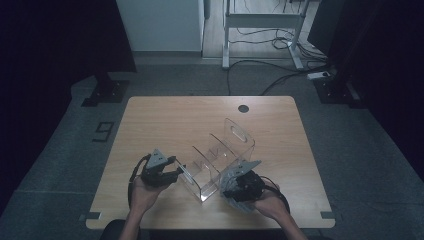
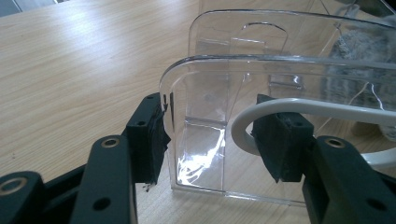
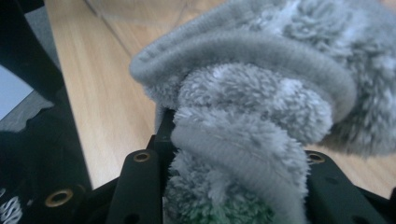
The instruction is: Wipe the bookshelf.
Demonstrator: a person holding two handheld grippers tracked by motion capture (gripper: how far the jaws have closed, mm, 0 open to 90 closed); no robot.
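Note:
A clear acrylic organiser with dividers and a slotted end wall stands on the wooden table. My left gripper is open at its near-left end. In the left gripper view the organiser's end panel rises between the jaws. The left pad touches the panel's edge, and a white curved cord loops beside the right pad. My right gripper is at the organiser's near-right corner, shut on a grey fluffy cloth that bulges over the jaws. That cloth also shows through the acrylic.
A round cable hole sits near the table's far edge. Beyond the table are a white desk frame, loose cables on the floor and black stand bases. A "9" mark lies on the floor at the left.

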